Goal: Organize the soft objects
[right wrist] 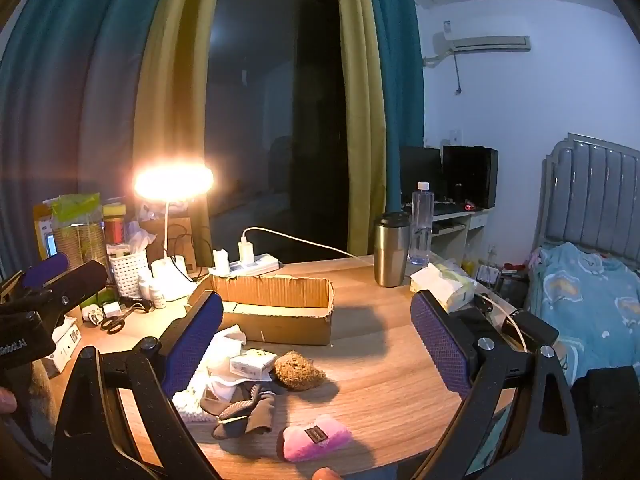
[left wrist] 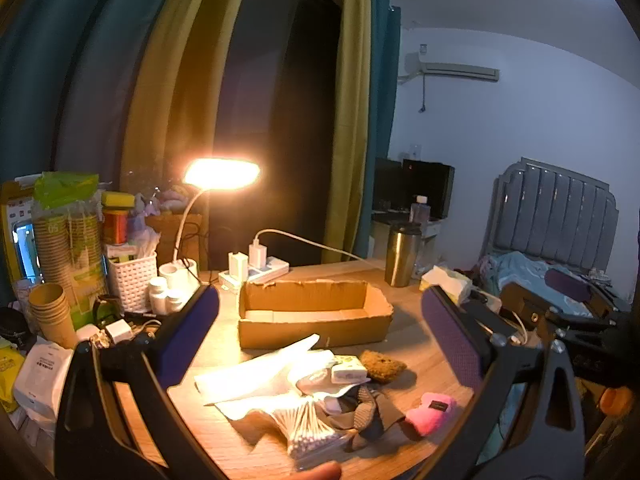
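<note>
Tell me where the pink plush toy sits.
The pink plush toy lies on the wooden table's near edge, right of the grey gloves and in front of the brown sponge.

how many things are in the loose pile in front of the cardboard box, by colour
pink: 1, plush toy
brown: 1, scrubby sponge
grey: 1, sock bundle
white: 3, small tissue pack, cotton swab bag, white cloth
total: 6, though items tucked under the cloth may be hidden
</note>
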Action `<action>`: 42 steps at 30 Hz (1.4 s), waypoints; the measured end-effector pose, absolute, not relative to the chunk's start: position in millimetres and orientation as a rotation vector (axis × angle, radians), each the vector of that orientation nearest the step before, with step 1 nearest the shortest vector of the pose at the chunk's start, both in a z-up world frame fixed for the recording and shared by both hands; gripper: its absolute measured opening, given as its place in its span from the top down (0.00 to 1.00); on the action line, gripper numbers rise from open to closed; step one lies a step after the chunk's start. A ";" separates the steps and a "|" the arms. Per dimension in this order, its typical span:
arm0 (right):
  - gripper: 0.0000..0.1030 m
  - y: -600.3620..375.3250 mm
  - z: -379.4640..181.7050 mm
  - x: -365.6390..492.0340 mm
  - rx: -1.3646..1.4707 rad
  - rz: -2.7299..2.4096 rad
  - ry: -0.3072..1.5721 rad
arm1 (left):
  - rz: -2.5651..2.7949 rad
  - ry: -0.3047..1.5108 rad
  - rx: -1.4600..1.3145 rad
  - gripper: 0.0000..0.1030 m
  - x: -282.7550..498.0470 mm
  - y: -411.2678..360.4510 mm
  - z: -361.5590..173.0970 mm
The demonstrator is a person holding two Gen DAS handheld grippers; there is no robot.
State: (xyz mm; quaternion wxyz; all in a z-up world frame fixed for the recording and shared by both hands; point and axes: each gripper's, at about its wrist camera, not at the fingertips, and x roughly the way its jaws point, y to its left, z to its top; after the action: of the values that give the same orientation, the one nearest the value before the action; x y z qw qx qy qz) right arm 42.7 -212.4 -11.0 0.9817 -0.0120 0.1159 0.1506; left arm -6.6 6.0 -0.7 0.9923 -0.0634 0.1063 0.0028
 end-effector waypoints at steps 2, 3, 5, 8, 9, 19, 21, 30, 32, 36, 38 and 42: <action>0.06 -211.8 -12.2 41.8 -0.024 0.304 0.236 | 0.006 0.211 -0.125 0.01 -6.6 5.4 -0.7; 0.06 -212.4 -13.3 41.2 -0.023 0.304 0.237 | 0.005 0.211 -0.126 0.01 -6.6 5.7 -0.4; 0.06 -212.0 -13.3 40.9 -0.022 0.305 0.238 | 0.005 0.212 -0.126 0.01 -6.4 5.6 -0.1; 0.06 -211.8 -12.9 41.3 -0.022 0.303 0.237 | 0.005 0.210 -0.125 0.01 -6.7 5.0 0.2; 0.06 -212.0 -12.2 41.9 -0.022 0.304 0.239 | 0.005 0.209 -0.124 0.01 -6.8 4.7 0.4; 0.06 -211.3 -13.3 38.2 -0.022 0.307 0.240 | 0.009 0.209 -0.121 0.01 -7.3 5.5 1.2; 0.06 -210.9 -13.3 38.2 -0.022 0.307 0.242 | 0.010 0.211 -0.114 0.01 -8.2 5.6 0.8; 0.06 -210.4 -13.3 37.3 -0.022 0.310 0.244 | 0.016 0.212 -0.099 0.01 -8.4 3.8 -1.0; 0.06 -211.0 -12.9 37.6 -0.023 0.311 0.245 | 0.016 0.212 -0.098 0.01 -8.8 3.5 -0.7; 0.06 -210.4 -12.7 36.1 -0.023 0.312 0.246 | 0.016 0.212 -0.098 0.01 -8.8 3.5 -1.0; 0.06 -210.5 -12.4 35.4 -0.022 0.313 0.247 | 0.016 0.213 -0.099 0.01 -8.7 3.5 -1.1; 0.06 -210.6 -12.2 36.0 -0.023 0.312 0.247 | 0.016 0.211 -0.098 0.01 -9.0 2.9 -1.5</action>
State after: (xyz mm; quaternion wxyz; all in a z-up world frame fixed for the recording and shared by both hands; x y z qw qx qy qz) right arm 36.0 -210.6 -12.2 0.9802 -0.0112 0.1227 0.1548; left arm -9.0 2.9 -1.5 0.9932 -0.0488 0.1055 0.0081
